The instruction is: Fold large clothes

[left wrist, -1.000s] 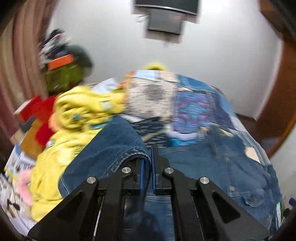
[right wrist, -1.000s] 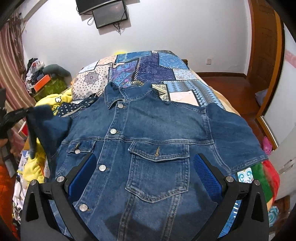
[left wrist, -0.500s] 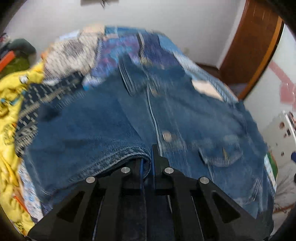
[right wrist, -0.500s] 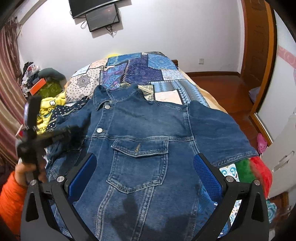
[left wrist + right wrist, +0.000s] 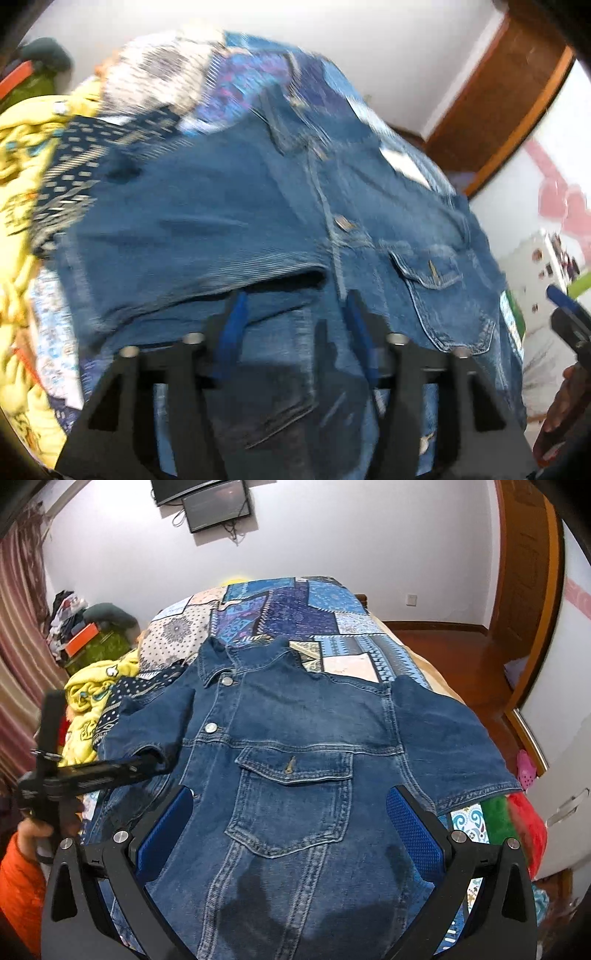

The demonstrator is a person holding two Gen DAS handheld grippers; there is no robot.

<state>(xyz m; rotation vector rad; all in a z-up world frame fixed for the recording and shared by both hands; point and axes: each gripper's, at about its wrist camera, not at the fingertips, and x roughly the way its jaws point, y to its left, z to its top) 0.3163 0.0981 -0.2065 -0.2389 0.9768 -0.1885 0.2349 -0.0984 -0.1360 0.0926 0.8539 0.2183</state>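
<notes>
A blue denim jacket (image 5: 295, 738) lies front up on the patchwork bed (image 5: 288, 609), buttoned, collar at the far end. Its left sleeve (image 5: 184, 229) is folded in toward the chest, the cuff edge just ahead of my left gripper (image 5: 295, 314). That gripper's jaws are opening; the blue pads stand apart and press on nothing, with only the flat jacket front below them. From the right wrist view the left gripper (image 5: 155, 762) reaches in from the left at the cuff. My right gripper (image 5: 290, 794) hovers wide open over the chest pocket (image 5: 291, 794), holding nothing.
A yellow blanket (image 5: 88, 698) and a dark dotted cloth (image 5: 122, 698) are bunched along the bed's left side. Red and green fabric (image 5: 517, 819) hangs off the right edge. A hand and orange sleeve (image 5: 18, 886) hold the left gripper. A wooden door (image 5: 528, 554) stands at the right.
The left gripper swung the sleeve cuff from the bed's left side in over the jacket and down, then its jaws parted and let the cuff go. The right gripper stayed put.
</notes>
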